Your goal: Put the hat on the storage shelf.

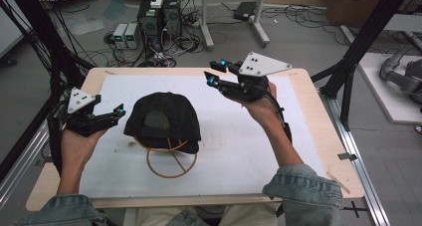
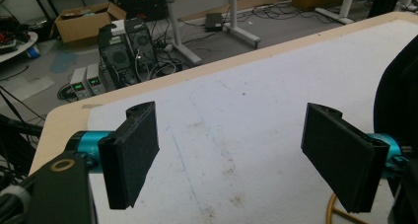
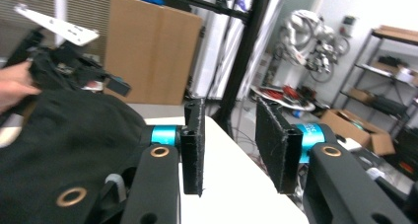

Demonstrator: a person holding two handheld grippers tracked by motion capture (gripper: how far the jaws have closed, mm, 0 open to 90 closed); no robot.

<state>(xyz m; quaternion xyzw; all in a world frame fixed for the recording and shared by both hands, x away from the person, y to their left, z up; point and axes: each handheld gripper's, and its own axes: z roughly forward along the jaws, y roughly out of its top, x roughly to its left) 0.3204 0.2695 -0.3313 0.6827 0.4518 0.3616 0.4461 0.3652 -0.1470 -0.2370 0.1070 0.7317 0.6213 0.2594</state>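
Risk begins at the left of the high view, where the left gripper is held just beside the left edge of the black cap. Its jaws stand wide apart with nothing between them, and in the left gripper view only the white mat lies between the pads. I judge that a push forward from here could shove the cap sideways instead of catching it, because the cloth is soft and nothing holds it in place.

The cap sits in the middle of the frame on the white surface, resting on a tan wire ring that comes out below it toward the lower centre. If the cap is pulled, the ring may slide or tip with it; how firmly the two are joined I cannot tell.

Right of centre, the right gripper is raised above the surface, well apart from the cap, jaws partly open and empty. Coming down from that height, it could land on the crown and flatten it.
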